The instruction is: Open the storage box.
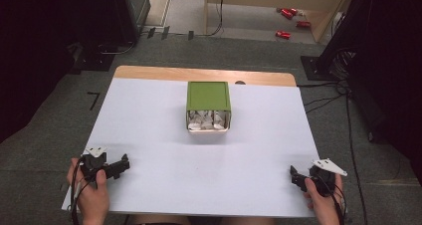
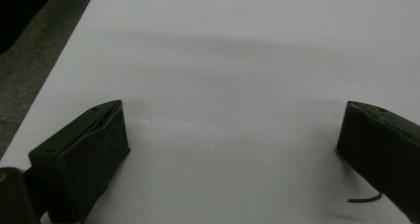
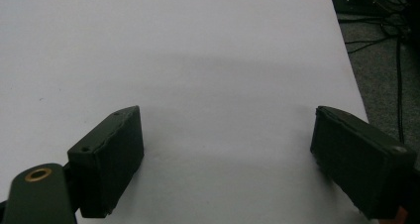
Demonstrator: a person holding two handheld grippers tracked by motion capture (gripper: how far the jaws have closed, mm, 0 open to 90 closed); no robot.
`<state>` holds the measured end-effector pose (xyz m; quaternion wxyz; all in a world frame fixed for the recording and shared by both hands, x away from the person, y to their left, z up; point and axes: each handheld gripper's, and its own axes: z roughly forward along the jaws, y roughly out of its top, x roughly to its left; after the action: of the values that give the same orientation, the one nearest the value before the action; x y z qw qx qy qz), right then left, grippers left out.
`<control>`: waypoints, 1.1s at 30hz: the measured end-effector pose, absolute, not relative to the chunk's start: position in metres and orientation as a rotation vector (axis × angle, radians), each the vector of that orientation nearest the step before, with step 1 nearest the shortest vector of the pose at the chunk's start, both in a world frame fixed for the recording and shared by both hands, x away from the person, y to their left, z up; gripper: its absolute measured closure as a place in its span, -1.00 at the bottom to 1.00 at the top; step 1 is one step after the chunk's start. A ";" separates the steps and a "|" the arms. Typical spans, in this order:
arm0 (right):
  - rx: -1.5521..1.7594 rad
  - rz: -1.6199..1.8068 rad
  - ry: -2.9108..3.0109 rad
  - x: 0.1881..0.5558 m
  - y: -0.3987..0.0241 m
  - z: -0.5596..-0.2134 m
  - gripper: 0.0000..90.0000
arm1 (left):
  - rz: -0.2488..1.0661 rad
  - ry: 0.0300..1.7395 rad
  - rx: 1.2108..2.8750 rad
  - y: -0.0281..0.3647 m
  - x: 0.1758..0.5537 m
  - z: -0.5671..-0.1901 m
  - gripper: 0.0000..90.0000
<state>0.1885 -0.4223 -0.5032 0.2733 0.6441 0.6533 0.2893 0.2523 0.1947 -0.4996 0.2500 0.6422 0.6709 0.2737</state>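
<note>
A green box (image 1: 208,96) lies on its side at the middle of the white table (image 1: 149,130), its mouth facing me with several white pieces (image 1: 206,120) inside. My left gripper (image 1: 122,164) rests near the front left corner, held in a hand, jaws wide apart and empty (image 2: 233,135). My right gripper (image 1: 294,177) sits near the front right corner, also held in a hand, jaws wide apart over bare tabletop (image 3: 228,140). Both are far from the box.
The table's far edge shows a bare wooden strip (image 1: 149,73). Cables (image 1: 343,95) run over the grey floor at the right. Red cans (image 1: 291,21) lie on the floor far behind. Dark equipment stands at both back corners.
</note>
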 end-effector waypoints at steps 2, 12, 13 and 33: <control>1.731 0.779 1.755 0.188 -0.422 -0.503 -0.72 | 0.746 1.826 1.749 0.195 0.252 -0.500 -1.00; 1.774 0.792 1.746 0.189 -0.423 -0.500 -0.68 | 0.743 1.825 1.743 0.195 0.252 -0.499 -1.00; 1.774 0.800 1.746 0.189 -0.423 -0.499 -0.68 | 0.745 1.826 1.745 0.195 0.252 -0.499 -1.00; 1.698 0.914 1.770 0.200 -0.390 -0.459 -0.68 | 0.747 1.826 1.746 0.195 0.252 -0.499 -1.00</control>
<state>0.2003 -0.3896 -0.4594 0.2591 0.6266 0.6532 0.3371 0.2523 0.1947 -0.4994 0.2509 0.6416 0.6709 0.2745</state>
